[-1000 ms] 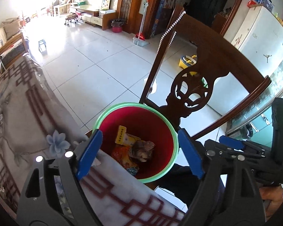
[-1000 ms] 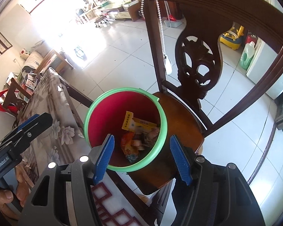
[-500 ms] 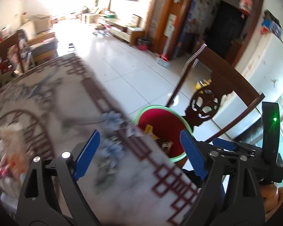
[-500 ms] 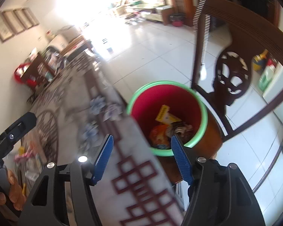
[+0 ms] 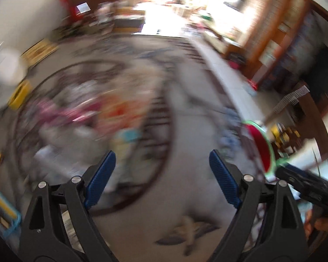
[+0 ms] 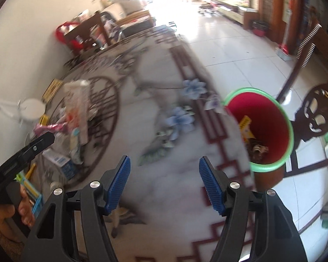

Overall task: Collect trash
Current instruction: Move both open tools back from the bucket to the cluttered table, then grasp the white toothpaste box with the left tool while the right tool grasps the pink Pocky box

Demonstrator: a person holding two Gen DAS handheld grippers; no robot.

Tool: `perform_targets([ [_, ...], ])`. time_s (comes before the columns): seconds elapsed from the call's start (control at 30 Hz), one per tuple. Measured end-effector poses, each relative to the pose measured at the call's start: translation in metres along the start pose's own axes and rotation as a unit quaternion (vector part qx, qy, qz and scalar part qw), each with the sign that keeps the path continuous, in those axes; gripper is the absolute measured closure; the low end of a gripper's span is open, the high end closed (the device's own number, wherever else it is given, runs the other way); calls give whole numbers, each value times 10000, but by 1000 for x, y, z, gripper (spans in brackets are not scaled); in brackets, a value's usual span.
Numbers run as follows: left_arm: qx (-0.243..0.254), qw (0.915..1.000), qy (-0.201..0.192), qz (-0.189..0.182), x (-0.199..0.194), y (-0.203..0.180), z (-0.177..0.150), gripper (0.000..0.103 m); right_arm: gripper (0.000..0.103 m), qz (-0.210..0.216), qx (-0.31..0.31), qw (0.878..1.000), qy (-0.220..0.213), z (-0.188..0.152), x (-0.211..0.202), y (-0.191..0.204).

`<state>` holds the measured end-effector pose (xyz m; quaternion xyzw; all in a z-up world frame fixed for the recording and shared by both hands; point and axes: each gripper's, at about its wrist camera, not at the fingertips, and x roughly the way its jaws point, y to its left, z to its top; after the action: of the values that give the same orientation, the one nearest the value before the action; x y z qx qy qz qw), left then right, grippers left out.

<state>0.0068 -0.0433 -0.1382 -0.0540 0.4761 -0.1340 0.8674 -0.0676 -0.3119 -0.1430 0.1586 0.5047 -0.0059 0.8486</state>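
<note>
A red bin with a green rim (image 6: 262, 128) stands on a wooden chair beside the table and holds wrappers; in the blurred left wrist view it is at the right edge (image 5: 263, 146). A pile of trash lies on the patterned tablecloth: a pink wrapper (image 6: 50, 127), a tall pale packet (image 6: 76, 109), a small blue-and-white box (image 6: 61, 161). In the left wrist view the pile (image 5: 94, 118) is a blur ahead of my left gripper (image 5: 161, 174), which is open and empty. My right gripper (image 6: 164, 181) is open and empty over bare cloth, between pile and bin.
The table (image 6: 164, 207) edge runs along the right, with tiled floor beyond. A carved wooden chair back (image 6: 317, 113) stands behind the bin. A white round object (image 6: 31, 109) and yellow items sit at the table's far left. Another chair (image 6: 85, 35) stands at the far end.
Both grippers have swung left from above the bin to over the table, toward the trash pile. The bin has slid to the right of both views. Both stay open and empty.
</note>
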Motion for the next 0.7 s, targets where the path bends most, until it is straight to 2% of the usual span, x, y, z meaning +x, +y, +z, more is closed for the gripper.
perform_targets([
  [0.03,-466,9987,-4,220,0,24,-3,18,39,18,-70,10000,33,0,3,7],
  [0.1,-1251,9914,2,392,1,58,-9,18,39,44,-180,9998,81,1,6,16],
  [0.13,-1886,9810,56,444,4,82,-14,18,39,61,-256,9996,114,2,10,22],
  [0.2,-2640,9627,202,559,11,110,-22,18,39,83,-367,9992,164,2,14,32],
  [0.27,-3081,9475,337,783,19,129,-29,18,39,101,-459,9987,211,3,17,39],
  [0.37,-3410,9324,543,1066,29,141,-36,11,39,107,-553,9980,269,5,23,47],
  [0.43,-3603,9242,790,992,42,148,-41,11,39,103,-578,9978,314,8,28,51],
  [0.53,-3711,9198,1022,757,59,152,-42,11,39,103,-622,9973,370,12,35,56],
  [0.6,-3693,9211,1064,620,67,151,-38,11,39,131,-668,9968,416,15,40,62],
  [0.67,-3565,9275,1031,447,71,150,-31,20,39,183,-746,9959,483,19,48,70],
  [0.7,-3423,9332,1022,385,72,149,-25,37,39,256,-778,9952,537,21,52,75],
])
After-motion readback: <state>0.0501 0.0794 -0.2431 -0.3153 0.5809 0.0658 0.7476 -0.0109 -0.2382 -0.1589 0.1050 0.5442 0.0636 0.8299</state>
